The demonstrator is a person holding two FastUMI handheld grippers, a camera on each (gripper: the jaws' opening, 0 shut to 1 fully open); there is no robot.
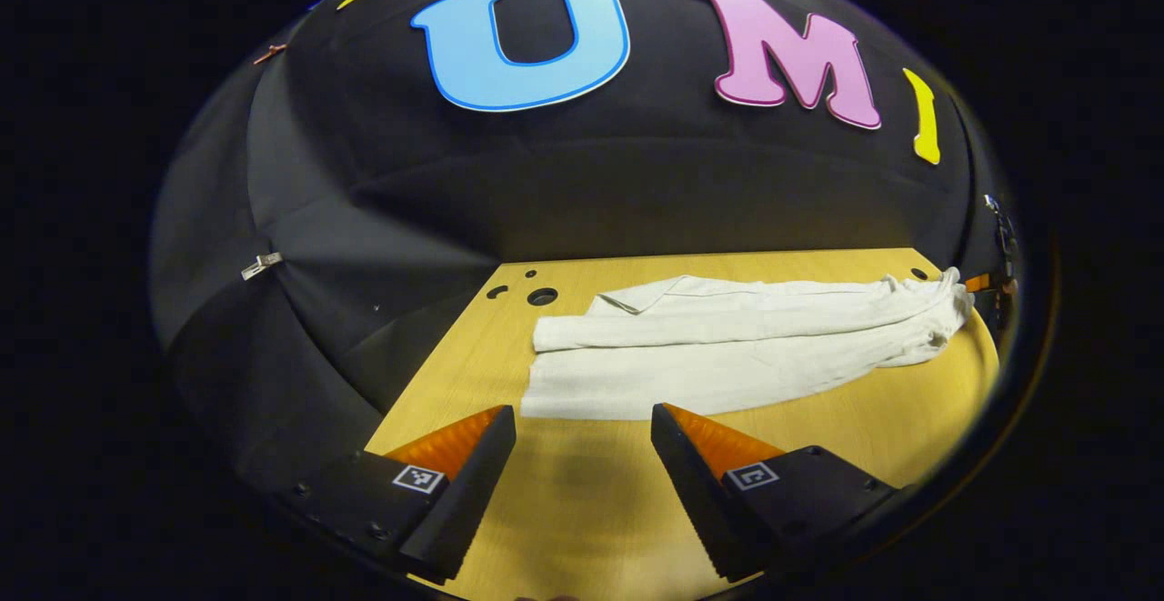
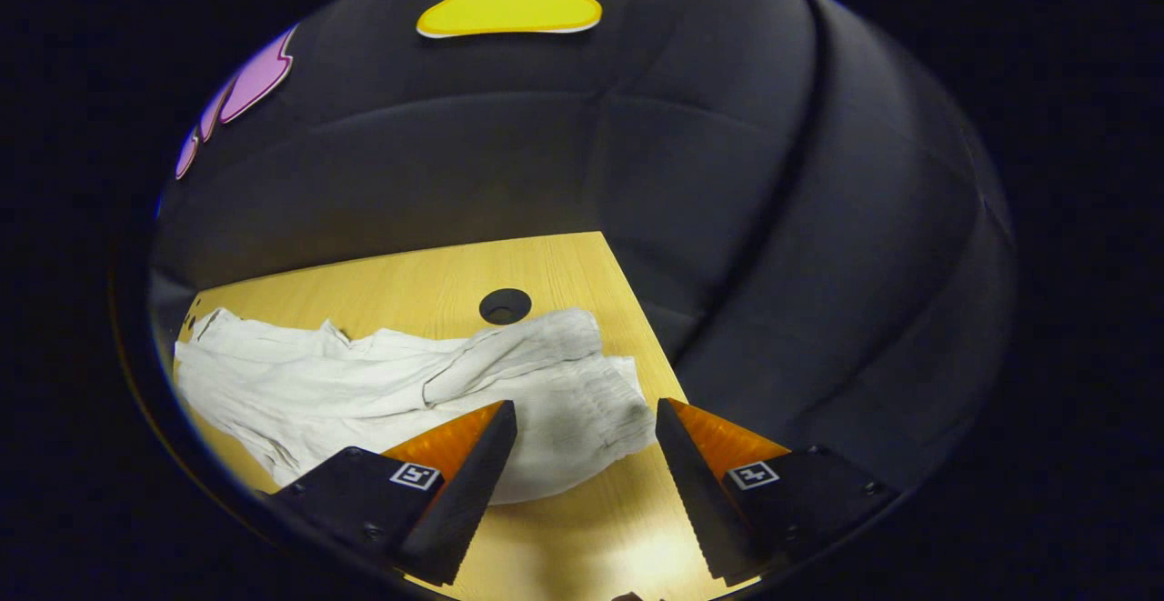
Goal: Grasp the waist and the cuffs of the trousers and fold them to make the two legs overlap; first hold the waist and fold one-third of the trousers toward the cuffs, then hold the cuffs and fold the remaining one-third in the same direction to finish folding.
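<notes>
On the wooden table (image 1: 582, 492), white unlabelled trousers (image 1: 727, 346) between splayed claws

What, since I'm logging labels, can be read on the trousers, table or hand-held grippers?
Trousers: no text.
Table: no text.
Left hand-held gripper: square coded markers, patterns, no words.
Right hand-held gripper: the same kind of markers, no words.

Left gripper view faces the trousers (image 1: 727, 346) from near the cuffs; right gripper view from near the waist. The 2 views share the trousers and table (image 1: 582, 492).
</notes>
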